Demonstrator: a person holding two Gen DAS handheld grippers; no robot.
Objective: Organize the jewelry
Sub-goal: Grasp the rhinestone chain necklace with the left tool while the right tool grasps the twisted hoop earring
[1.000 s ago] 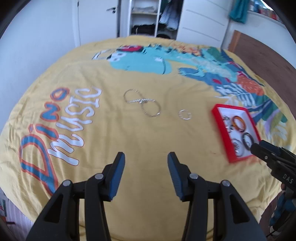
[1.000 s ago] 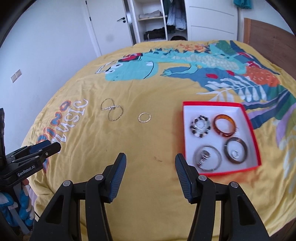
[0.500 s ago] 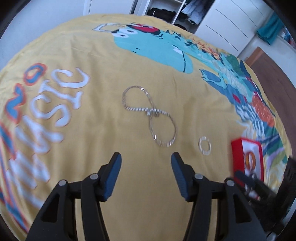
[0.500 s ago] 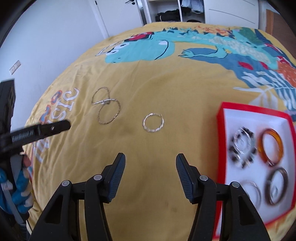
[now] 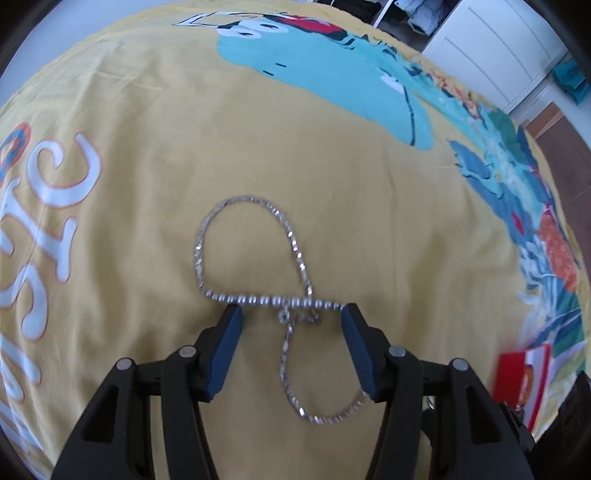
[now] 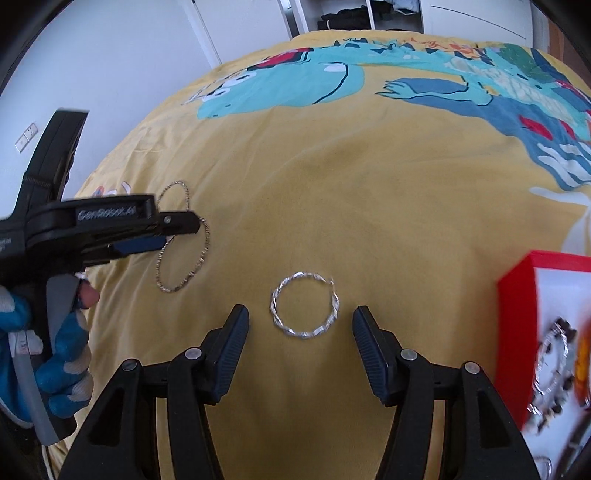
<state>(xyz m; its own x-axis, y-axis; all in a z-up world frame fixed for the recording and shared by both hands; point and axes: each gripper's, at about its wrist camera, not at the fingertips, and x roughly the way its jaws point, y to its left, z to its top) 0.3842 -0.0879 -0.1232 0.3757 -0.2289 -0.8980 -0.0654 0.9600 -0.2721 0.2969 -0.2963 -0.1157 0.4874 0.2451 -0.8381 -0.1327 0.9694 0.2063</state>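
A yellow bedspread [image 6: 332,177] printed with a turquoise cartoon dinosaur [image 6: 280,88], blue and green foliage and white letters outlined in orange [image 5: 55,206] covers the whole bed and carries everything. Beyond its far edge stand a white wall [image 6: 129,48], white wardrobe doors [image 5: 491,48] and an open shelf unit with dark folded clothes [image 6: 343,18]; a strip of brown wooden floor [image 5: 569,155] shows past the bed's right edge.

Near the middle of the bedspread lies a silver chain necklace twisted into a figure-eight [image 5: 273,299]. The left gripper [image 5: 290,314] is low over it, jaws wide, with the crossing of the chain between the two blue pads and the nearer loop running back between the fingers. In the right wrist view this gripper comes in from the left over the same chain.

Just to the right of the necklace rests a twisted silver hoop [image 6: 306,305]. The right gripper [image 6: 301,317] has its jaws wide on either side of it, holding nothing.

Toward the bed's right edge sits a red-rimmed white tray [image 6: 517,280] holding bracelets, blurred.
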